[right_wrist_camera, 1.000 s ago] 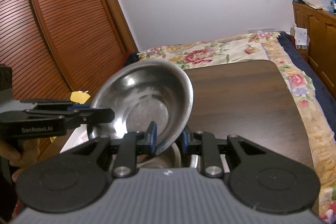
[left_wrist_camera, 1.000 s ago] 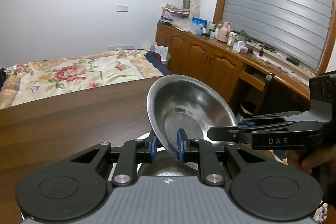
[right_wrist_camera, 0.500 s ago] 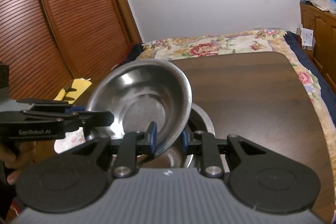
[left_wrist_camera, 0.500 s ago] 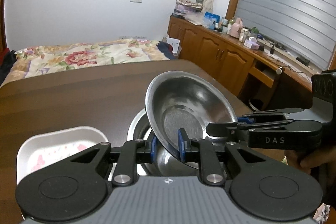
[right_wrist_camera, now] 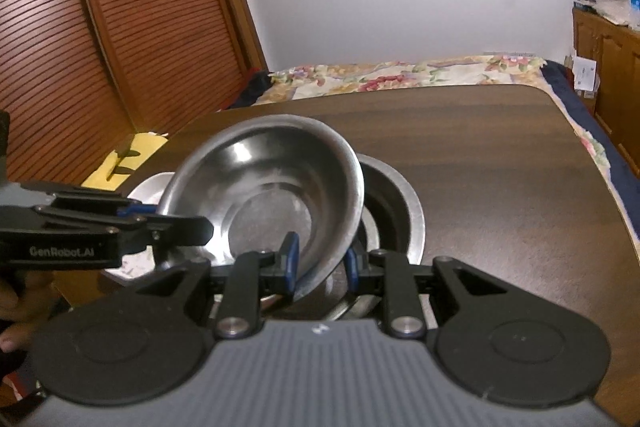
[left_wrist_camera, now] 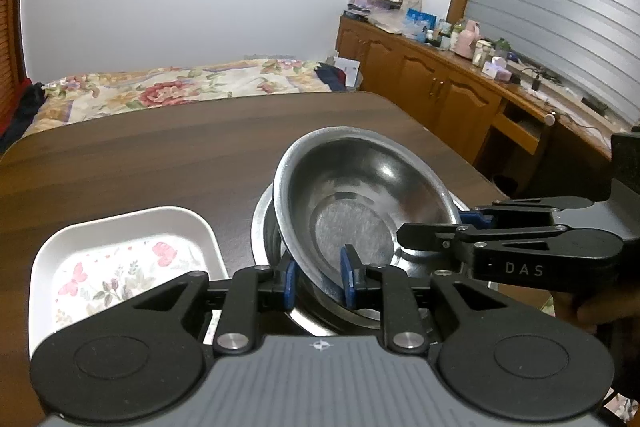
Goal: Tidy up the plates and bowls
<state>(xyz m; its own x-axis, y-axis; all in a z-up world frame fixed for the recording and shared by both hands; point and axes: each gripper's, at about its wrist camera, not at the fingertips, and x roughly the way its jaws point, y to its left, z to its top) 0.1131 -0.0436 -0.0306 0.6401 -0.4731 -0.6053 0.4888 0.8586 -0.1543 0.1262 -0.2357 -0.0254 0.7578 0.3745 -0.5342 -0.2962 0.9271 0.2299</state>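
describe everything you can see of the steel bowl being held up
The steel bowl is round, shallow and shiny, with a thin rolled rim and a flat, duller circular base. It is empty and tilted, mouth facing the cameras. The left hand-held gripper has its blue pads either side of the near rim, and its jaws are opening. The right hand-held gripper pinches the rim on the other side. It hangs just over a larger steel bowl on the wooden table.
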